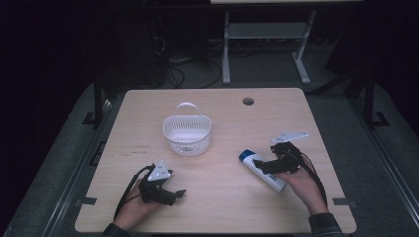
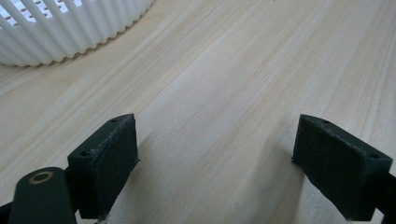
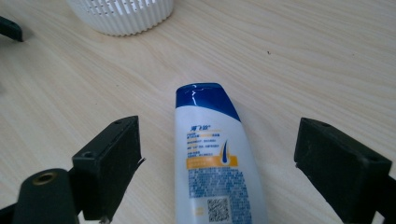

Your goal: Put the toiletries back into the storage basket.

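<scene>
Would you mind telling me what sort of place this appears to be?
Probably a lab or recording workspace, not a home: a plain wooden table on dark flooring, loose cables behind it, and another bench's metal frame beyond.

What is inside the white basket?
The white basket looks empty: its slatted bottom shows in the high view. Its near wall hides a small part of the bottom.

The high view is dim and grainy: the table (image 1: 217, 197) is lit from above while the room around it sinks into near black. Both gripper views are bright and evenly lit (soft shadows under the jaws), with a small glare streak on the bottle cap (image 3: 201, 93).
</scene>
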A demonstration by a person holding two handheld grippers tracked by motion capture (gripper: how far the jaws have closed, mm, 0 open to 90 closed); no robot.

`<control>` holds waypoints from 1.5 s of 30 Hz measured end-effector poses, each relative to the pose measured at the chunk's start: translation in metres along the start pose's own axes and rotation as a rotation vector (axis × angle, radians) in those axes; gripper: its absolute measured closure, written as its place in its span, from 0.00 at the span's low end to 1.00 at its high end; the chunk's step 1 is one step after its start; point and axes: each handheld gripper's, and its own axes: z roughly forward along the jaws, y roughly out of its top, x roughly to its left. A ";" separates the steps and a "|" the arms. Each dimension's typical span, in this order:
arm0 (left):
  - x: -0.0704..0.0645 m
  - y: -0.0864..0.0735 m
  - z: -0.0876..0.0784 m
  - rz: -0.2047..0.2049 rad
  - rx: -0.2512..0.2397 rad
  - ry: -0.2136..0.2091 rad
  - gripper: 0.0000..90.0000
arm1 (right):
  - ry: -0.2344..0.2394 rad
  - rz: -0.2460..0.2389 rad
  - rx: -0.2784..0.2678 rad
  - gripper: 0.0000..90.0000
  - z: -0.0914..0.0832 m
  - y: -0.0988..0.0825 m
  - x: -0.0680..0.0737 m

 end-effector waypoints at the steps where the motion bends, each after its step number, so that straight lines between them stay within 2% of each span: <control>1: 0.000 0.000 0.000 0.000 0.000 0.000 0.14 | -0.006 0.002 0.013 0.16 0.003 0.002 -0.001; 12: 0.000 0.000 0.000 -0.006 -0.002 -0.001 0.14 | -0.025 -0.004 0.075 0.15 0.023 0.012 -0.007; 16: 0.000 0.000 0.000 -0.006 -0.002 -0.001 0.14 | -0.021 -0.003 0.096 0.15 0.031 0.017 -0.010; 19: 0.000 0.000 0.000 -0.006 -0.002 -0.001 0.14 | -0.013 -0.001 0.134 0.15 0.040 0.020 -0.012; 22: 0.000 0.000 0.000 -0.006 -0.002 -0.001 0.14 | -0.002 -0.008 0.144 0.15 0.045 0.021 -0.012; 33: 0.000 0.000 0.000 -0.006 -0.002 -0.001 0.14 | 0.014 -0.035 0.240 0.15 0.064 0.017 -0.008; 36: 0.000 0.000 0.000 -0.006 -0.003 -0.001 0.14 | 0.014 -0.041 0.251 0.15 0.067 0.016 -0.007; 45: 0.000 0.000 0.000 -0.006 -0.002 -0.001 0.14 | -0.016 -0.085 0.314 0.18 0.076 0.012 -0.003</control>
